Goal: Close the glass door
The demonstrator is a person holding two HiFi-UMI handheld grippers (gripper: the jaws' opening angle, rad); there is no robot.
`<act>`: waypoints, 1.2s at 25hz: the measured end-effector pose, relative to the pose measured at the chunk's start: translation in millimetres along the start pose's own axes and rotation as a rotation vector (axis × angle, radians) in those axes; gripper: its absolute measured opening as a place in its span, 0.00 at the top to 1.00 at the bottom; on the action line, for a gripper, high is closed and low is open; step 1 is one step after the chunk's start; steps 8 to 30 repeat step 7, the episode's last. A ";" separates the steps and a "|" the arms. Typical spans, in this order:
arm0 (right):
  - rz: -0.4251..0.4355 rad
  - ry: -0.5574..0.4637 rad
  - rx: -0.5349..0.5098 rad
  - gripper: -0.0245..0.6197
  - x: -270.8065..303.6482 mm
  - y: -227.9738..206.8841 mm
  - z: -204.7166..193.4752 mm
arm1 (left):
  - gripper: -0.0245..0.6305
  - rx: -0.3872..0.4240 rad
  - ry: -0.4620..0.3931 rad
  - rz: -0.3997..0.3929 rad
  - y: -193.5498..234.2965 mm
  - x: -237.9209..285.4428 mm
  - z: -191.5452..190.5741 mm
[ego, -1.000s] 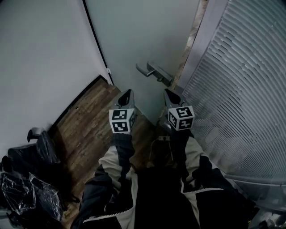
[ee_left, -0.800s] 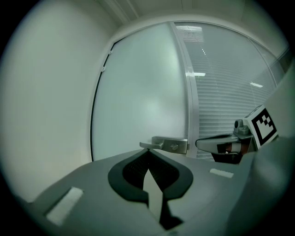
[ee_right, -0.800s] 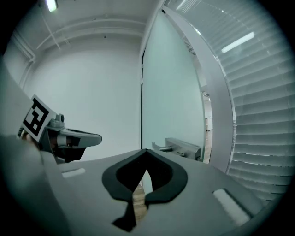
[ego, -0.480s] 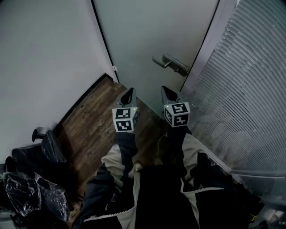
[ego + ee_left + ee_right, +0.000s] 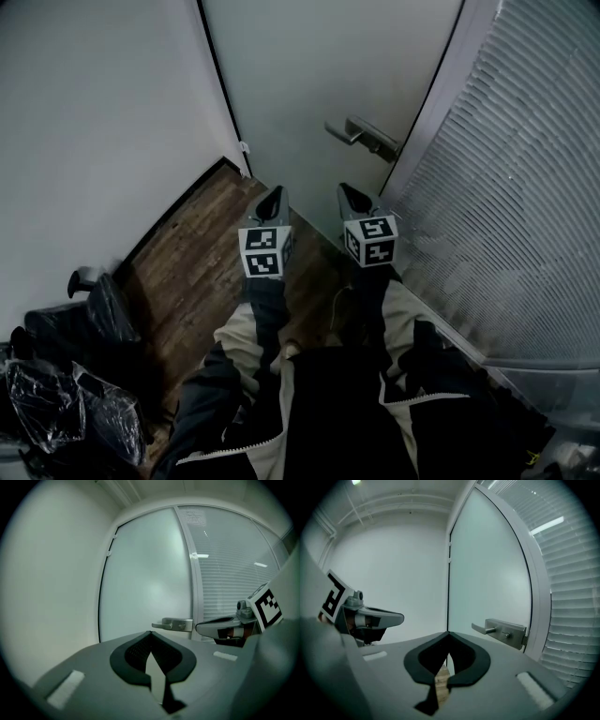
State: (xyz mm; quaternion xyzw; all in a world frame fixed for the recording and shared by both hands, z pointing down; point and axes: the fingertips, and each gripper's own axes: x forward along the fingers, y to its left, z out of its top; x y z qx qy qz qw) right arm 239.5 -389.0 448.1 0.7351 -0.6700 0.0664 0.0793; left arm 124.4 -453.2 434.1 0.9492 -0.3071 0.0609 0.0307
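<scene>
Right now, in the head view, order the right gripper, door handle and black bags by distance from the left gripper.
1. right gripper: alongside, right.
2. door handle: ahead, right.
3. black bags: floor, behind left.

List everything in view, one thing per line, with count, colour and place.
door: 1, pale frosted glass, straight ahead
door handle: 1, silver lever, at the door's right edge
wall: 1, white, left of the door
blinds: 1 panel, grey slats, right of the door
floor: dark brown wood, below the wall and door
plastic bags: black, count unclear, lower left on the floor
left gripper: 1, grey, jaws together, empty, pointing at the door
right gripper: 1, grey, jaws together, empty, beside the left one
sleeves: 2, black and white, bottom centre
</scene>
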 end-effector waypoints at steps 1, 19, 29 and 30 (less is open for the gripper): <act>0.003 0.000 -0.001 0.96 0.2 0.0 -0.1 | 0.96 0.001 0.000 0.001 -0.5 0.3 0.2; 0.016 0.001 -0.005 0.96 0.6 0.0 -2.5 | 0.96 0.003 0.003 0.003 -3.8 1.6 -2.0; 0.016 0.001 -0.005 0.96 0.6 0.0 -2.5 | 0.96 0.003 0.003 0.003 -3.8 1.6 -2.0; 0.016 0.001 -0.005 0.96 0.6 0.0 -2.5 | 0.96 0.003 0.003 0.003 -3.8 1.6 -2.0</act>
